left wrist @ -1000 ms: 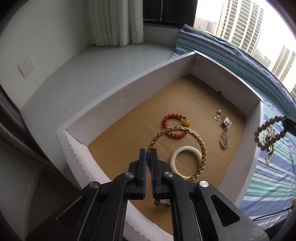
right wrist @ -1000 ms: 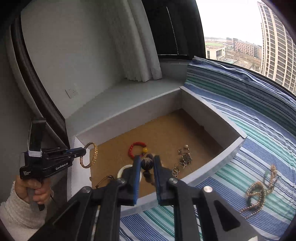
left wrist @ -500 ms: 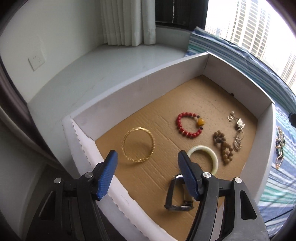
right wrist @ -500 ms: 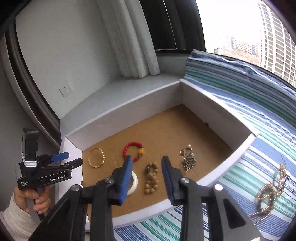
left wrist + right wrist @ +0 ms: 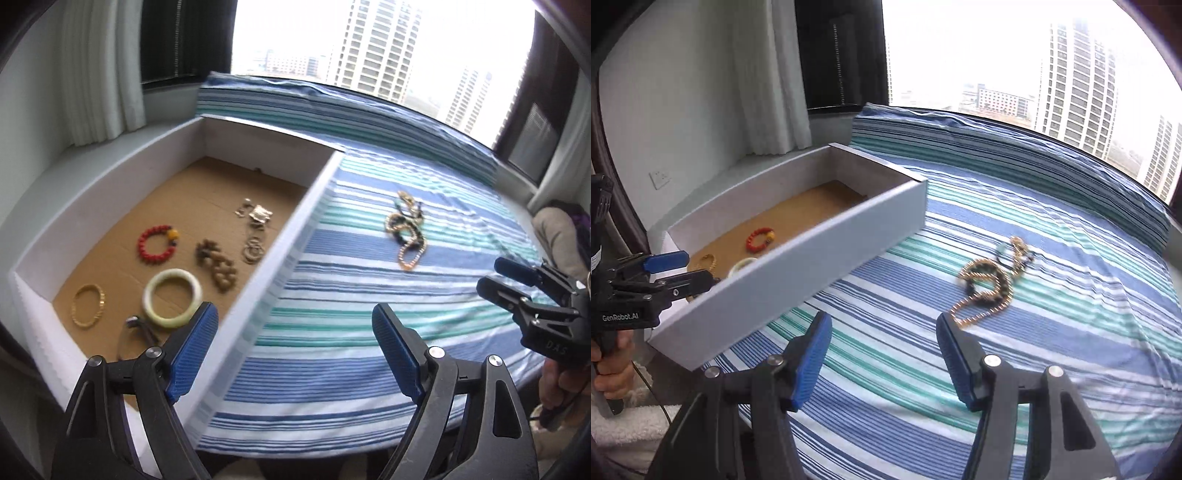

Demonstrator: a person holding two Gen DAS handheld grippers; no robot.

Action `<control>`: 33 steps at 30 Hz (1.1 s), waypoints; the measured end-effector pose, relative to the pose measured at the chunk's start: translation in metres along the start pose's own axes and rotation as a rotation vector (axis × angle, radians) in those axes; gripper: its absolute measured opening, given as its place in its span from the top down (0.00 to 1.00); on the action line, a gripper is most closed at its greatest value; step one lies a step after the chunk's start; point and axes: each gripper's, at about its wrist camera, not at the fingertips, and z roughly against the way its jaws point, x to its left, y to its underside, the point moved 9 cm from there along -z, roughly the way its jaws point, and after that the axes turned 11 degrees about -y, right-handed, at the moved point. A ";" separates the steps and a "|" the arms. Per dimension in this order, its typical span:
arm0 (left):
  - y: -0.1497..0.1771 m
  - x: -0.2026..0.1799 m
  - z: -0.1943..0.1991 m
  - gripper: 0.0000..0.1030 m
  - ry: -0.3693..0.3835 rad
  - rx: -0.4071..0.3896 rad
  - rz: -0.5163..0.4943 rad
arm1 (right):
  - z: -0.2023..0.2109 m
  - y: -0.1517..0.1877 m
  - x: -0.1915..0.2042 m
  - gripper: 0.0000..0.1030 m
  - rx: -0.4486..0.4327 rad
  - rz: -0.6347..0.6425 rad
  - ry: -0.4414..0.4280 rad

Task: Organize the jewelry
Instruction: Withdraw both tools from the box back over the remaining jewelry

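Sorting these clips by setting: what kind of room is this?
Probably a high-rise apartment bedroom or window seat. A striped blue sheet covers a padded surface below a big window facing tall towers, with white curtains and a wall socket alongside.

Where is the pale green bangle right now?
In the left wrist view, the pale green bangle lies on the box's cardboard floor, between gold bangle and brown bead bracelet.

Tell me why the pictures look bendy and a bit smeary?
Left wrist view: the fisheye lens curves the box wall, and the beads look smeared by motion. Right wrist view: the chains on the cloth are blurred too, the window glares white, and the striped edges bow.
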 end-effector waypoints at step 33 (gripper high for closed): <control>0.057 -0.105 -0.033 0.14 0.091 0.150 -0.132 | 0.050 0.128 -0.094 0.26 0.043 -0.278 0.252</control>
